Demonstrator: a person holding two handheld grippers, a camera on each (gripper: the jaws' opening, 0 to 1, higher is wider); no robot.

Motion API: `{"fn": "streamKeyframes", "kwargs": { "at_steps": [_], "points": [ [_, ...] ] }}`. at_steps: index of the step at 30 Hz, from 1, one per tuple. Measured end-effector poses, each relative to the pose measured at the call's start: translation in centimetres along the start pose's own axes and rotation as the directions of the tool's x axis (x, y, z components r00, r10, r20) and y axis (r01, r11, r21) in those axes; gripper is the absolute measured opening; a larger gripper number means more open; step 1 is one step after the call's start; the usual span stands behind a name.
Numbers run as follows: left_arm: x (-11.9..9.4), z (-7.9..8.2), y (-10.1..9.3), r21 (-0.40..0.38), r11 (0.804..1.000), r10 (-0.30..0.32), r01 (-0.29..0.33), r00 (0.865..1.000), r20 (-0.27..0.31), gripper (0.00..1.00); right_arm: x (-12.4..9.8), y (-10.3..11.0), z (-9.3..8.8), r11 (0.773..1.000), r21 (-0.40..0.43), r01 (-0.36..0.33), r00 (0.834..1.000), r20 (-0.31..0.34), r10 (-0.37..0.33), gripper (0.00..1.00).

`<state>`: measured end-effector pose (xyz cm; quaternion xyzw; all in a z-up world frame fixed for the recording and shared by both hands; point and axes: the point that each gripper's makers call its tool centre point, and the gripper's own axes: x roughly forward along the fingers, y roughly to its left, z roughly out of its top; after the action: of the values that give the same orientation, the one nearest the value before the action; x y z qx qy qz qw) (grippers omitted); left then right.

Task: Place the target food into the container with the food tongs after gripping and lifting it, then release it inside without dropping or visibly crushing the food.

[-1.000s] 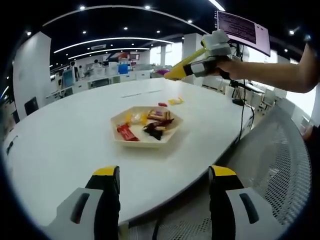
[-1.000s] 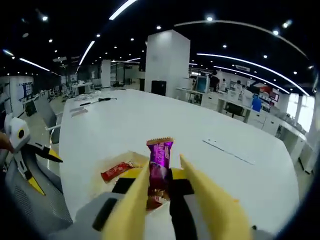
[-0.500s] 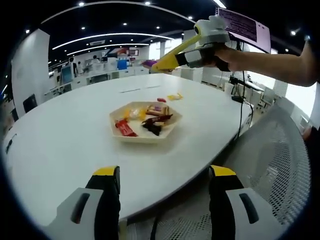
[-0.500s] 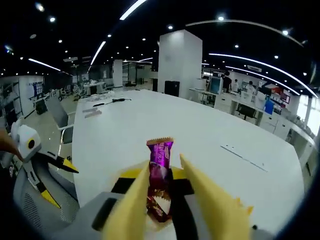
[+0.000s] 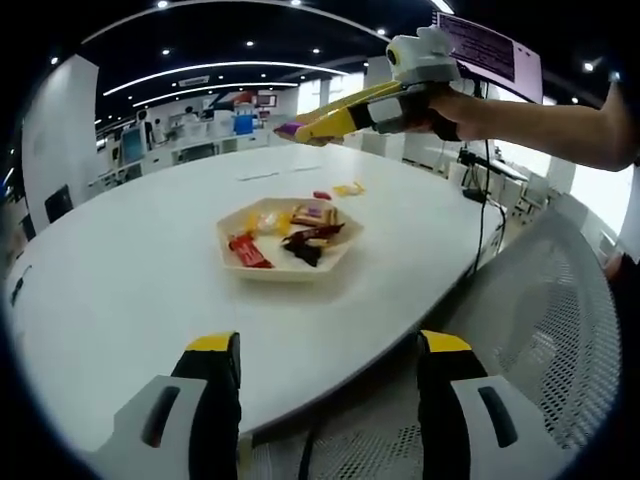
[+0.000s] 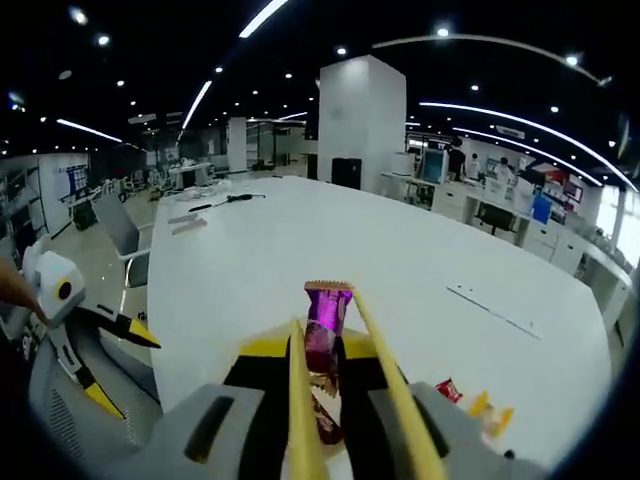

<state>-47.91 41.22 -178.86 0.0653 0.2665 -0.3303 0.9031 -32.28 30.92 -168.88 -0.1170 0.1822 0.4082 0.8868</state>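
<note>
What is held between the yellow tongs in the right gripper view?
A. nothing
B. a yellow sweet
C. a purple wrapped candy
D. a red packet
C: the yellow tongs on the right hand-held gripper pinch a purple wrapped candy above the white table.

**Two views facing each other across the white table**

Your left gripper view sits low off the white table (image 5: 120, 290) edge, looking across it — well back. Your right gripper view hangs above the white table (image 6: 250, 250), looking down its length. Both share the tabletop.
</note>
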Motion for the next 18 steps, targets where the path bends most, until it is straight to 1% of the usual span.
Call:
{"fn": "streamKeyframes", "kwargs": {
  "at_steps": [3, 5, 7, 8, 9, 10, 12, 13, 14, 16, 18],
  "points": [
    [0.0, 0.05, 0.01, 0.001, 1.0, 0.0, 0.0, 1.0, 0.002, 0.68, 0.09, -0.16, -0.07, 1.0, 0.015, 0.0, 1.0, -0.001, 0.0, 0.16],
    [-0.01, 0.1, -0.01, 0.003, 1.0, -0.001, 0.001, 1.0, 0.005, 0.68, 0.1, -0.26, 0.06, 1.0, -0.005, 0.002, 1.0, 0.005, -0.002, 0.1],
    [0.0, 0.13, -0.05, 0.004, 1.0, -0.004, 0.004, 1.0, 0.006, 0.68, 0.14, -0.47, 0.24, 0.999, -0.035, 0.013, 1.0, 0.01, -0.012, 0.07],
    [0.0, 0.13, -0.07, 0.005, 1.0, -0.005, 0.005, 1.0, 0.006, 0.68, 0.17, -0.45, 0.19, 0.999, -0.036, 0.013, 1.0, 0.01, -0.013, 0.06],
    [0.0, 0.14, -0.08, 0.005, 1.0, -0.005, 0.005, 1.0, 0.006, 0.68, 0.26, -0.62, 0.23, 0.998, -0.057, 0.024, 1.0, 0.018, -0.023, 0.04],
    [0.0, 0.17, -0.05, 0.005, 1.0, -0.004, 0.004, 1.0, 0.008, 0.68, 0.34, -0.34, -0.01, 0.999, -0.051, 0.011, 1.0, 0.011, -0.01, 0.01],
    [0.0, 0.18, -0.03, 0.004, 1.0, -0.003, 0.003, 1.0, 0.01, 0.68, 0.54, -0.46, -0.52, 0.998, -0.053, 0.022, 1.0, -0.012, -0.023, 0.01],
    [-0.01, 0.2, -0.04, 0.004, 1.0, -0.003, 0.003, 1.0, 0.01, 0.68, 0.49, -0.25, -0.25, 0.998, -0.065, 0.016, 1.0, 0.006, -0.016, 0.01],
    [-0.01, 0.23, -0.04, 0.005, 1.0, -0.003, 0.003, 1.0, 0.012, 0.68, 0.5, -0.19, -0.18, 0.998, -0.055, 0.013, 1.0, 0.007, -0.013, 0.01],
    [-0.02, 0.25, -0.06, 0.005, 1.0, -0.005, 0.005, 1.0, 0.013, 0.68, 0.55, -0.26, -0.09, 0.997, -0.071, 0.014, 1.0, 0.007, -0.014, 0.01],
    [-0.02, 0.26, -0.07, 0.006, 1.0, -0.006, 0.006, 1.0, 0.014, 0.68, 0.53, -0.16, 0.08, 0.998, -0.065, 0.008, 1.0, 0.006, -0.007, 0.01]
  ]
}}
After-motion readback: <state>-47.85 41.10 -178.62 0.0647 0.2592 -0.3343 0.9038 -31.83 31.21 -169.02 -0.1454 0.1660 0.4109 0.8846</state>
